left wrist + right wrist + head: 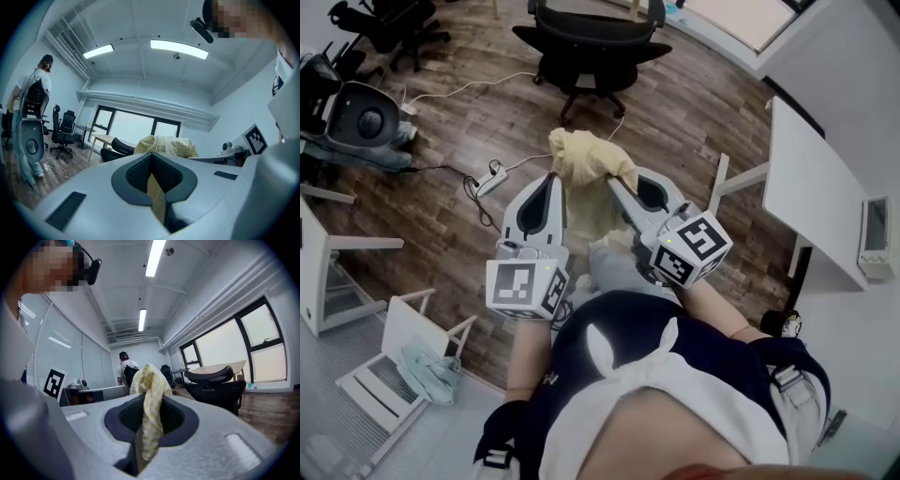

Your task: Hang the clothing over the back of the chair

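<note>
Pinching a thin fold of the yellow checked clothing (581, 159) in the left gripper (551, 187), and a thicker bunch of the same cloth in the right gripper (617, 192). Both pressed onto fabric, nothing else between the jaws. Carrying the rest as a lump just ahead of the tips, well short of the black chair (595, 42) across the wood floor. Probably a shirt, though too bunched up to say for sure.

To do this step well: hold both pinches firm on the way over. Draw the grippers apart so the cloth opens flat. Raise it clear above the top of the backrest, then lower with roughly half falling on each side. Let go only once draped. Mind the power strip (490, 178) and its cable underfoot.

Held about level, side by side, close before the body, aimed toward the chair.
</note>
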Demonstrator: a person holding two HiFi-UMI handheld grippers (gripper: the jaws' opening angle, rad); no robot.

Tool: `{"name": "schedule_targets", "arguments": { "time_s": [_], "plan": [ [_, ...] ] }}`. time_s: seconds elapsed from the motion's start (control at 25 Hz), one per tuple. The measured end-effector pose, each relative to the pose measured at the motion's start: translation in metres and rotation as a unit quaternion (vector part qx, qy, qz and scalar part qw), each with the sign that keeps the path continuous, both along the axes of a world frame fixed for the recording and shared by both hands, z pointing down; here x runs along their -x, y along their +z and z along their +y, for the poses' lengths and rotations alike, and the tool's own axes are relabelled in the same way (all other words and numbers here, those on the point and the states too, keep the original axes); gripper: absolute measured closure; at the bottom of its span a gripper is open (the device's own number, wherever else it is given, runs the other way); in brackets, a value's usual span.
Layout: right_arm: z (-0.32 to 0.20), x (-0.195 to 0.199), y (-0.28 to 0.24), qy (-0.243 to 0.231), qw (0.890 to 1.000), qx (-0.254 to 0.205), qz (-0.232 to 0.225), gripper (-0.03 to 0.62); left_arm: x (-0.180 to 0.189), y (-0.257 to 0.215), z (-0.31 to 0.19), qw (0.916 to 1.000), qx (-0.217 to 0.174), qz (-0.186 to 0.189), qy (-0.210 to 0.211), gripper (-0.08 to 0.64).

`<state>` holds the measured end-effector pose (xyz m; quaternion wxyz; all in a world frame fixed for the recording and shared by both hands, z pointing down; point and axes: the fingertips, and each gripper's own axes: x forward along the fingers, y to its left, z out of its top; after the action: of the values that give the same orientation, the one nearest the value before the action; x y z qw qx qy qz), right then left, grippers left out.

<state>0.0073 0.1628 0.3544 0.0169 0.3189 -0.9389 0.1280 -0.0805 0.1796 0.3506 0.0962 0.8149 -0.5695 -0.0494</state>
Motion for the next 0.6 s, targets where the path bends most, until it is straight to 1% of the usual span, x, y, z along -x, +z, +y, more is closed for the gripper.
{"name": "schedule_targets", "arguments": {
  "time_s": [0.12, 0.24, 0.6],
  "plan": [
    [-0.021, 0.002, -0.007, -0.001, 1.000, -0.004, -0.007, 0.535, -0.001, -0.003, -0.021, 1.0000, -0.003, -0.005, 0.001, 0.555],
    [-0.043, 0.000, -0.013, 0.000, 1.000, -0.008, -0.013, 0.535, -0.004, -0.002, -0.042, 0.9999, 0.004, -0.009, 0.005, 0.555],
    [-0.097, 0.000, -0.023, 0.004, 1.000, -0.019, -0.023, 0.534, -0.006, 0.004, -0.091, 0.9998, 0.015, -0.007, 0.008, 0.554]
  ]
}}
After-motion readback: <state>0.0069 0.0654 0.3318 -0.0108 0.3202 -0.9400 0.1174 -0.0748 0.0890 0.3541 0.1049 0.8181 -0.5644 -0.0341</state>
